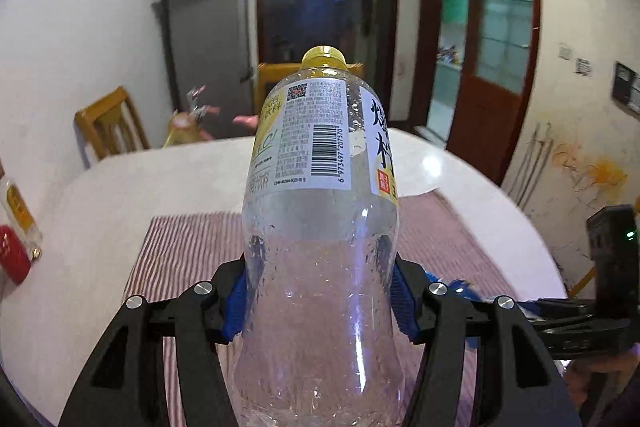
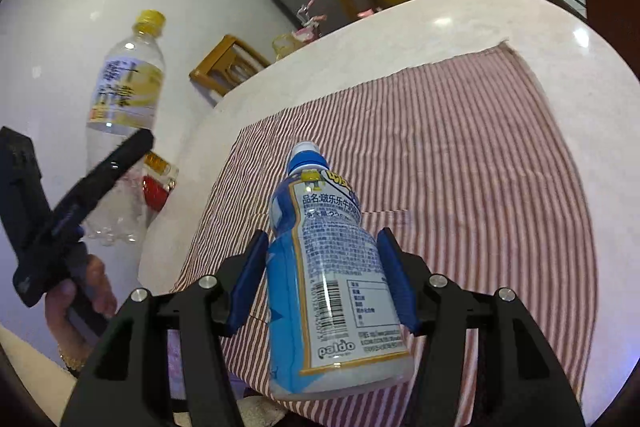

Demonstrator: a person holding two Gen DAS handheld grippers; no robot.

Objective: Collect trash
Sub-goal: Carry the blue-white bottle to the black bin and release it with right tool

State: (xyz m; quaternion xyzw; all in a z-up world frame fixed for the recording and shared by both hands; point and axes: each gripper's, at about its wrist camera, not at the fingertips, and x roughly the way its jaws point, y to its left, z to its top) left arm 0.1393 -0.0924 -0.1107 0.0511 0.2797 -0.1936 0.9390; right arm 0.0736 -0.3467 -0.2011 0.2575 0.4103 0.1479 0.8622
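The left tongs (image 1: 320,291) squeeze a clear bottle (image 1: 320,187) with a yellow cap, held up in the air over the striped cloth (image 1: 192,239) on the tabletop (image 1: 120,179). The right tongs (image 2: 322,283) grip a blue and white bottle (image 2: 332,267) by its sides, above the cloth's near edge.

The striped cloth (image 2: 460,155) lies bare from 12 to 3 o'clock of the right tongs (image 2: 322,277), open for passage. At 9 to 10 o'clock the left tongs (image 2: 100,187) with their clear bottle (image 2: 124,99) block the way, and a red-capped bottle (image 2: 158,183) lies at the bench (image 2: 400,23) edge. Chairs (image 2: 228,63) stand beyond the far rim.
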